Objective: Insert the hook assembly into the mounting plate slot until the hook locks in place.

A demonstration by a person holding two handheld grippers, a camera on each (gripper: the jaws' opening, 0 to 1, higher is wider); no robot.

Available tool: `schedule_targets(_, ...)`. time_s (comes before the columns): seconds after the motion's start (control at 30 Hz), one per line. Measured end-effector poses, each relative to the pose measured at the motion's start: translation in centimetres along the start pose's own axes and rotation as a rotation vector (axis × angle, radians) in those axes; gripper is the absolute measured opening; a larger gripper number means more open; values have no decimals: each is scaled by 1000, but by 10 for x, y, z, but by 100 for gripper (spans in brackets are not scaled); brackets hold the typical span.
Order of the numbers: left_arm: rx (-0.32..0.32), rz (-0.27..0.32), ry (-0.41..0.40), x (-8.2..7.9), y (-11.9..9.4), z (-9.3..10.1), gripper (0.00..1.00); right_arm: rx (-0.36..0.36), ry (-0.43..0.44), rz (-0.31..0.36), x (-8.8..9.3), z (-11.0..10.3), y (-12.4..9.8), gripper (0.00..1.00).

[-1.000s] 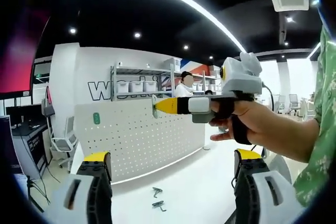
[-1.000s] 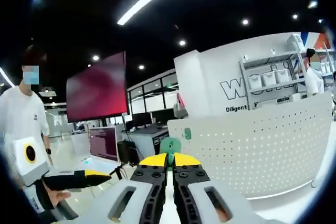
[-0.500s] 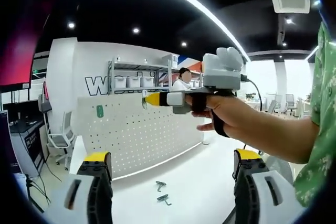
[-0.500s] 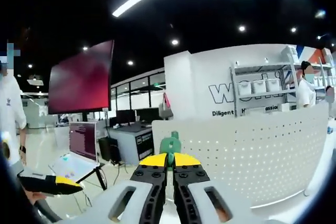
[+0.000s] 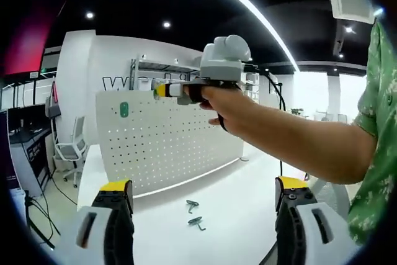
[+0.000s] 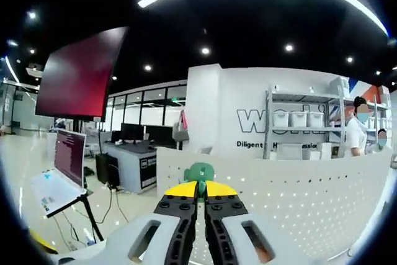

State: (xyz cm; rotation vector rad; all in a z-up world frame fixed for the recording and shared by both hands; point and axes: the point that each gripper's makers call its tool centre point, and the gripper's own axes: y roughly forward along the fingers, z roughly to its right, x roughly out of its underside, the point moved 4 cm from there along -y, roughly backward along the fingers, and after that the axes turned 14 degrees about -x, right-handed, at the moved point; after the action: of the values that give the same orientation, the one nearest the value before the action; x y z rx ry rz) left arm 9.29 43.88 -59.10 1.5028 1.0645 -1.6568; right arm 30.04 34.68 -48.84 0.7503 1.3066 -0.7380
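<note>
Green hook (image 6: pixel 200 172) pinched at right tongs (image 6: pixel 200 192) tip (pegboard (image 6: pixel 298 184) behind).

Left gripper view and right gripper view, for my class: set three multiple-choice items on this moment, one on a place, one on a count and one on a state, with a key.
1. Where do the loose metal hooks lie?
A. on the white table in front of the pegboard
B. hung on the pegboard
C. on the shelf

2. How many loose hooks lie there?
A. one
B. two
C. four

3. How do the right gripper's jaws stand?
A. wide open
B. shut on a green hook
C. shut on nothing

Key:
1 A: the loose hooks rest on the table, in front of the pegboard.
2 B: two lie side by side.
3 B: the right gripper pinches the green hook.
</note>
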Motion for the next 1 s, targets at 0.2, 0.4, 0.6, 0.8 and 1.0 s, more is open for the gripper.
schedule_targets(0.2, -9, -14, -17, 8, 3, -9, 97, 44, -14, -14, 8, 15, 23, 2)
schedule_targets(0.4, -8, -22, -28, 12, 7, -12, 97, 69, -17, -28, 21, 21, 43, 2)
schedule_targets(0.6, -6, -30, -39, 17, 10, -18, 96, 99, -22, -26, 31, 29, 55, 2)
schedule_targets(0.8, -8, -40, -45, 21, 13, -21, 96, 114, -22, -38, 37, 32, 64, 2)
schedule_targets(1.0, 6, -48, -52, 25, 16, -20, 95, 123, -29, -46, 40, 33, 70, 2)
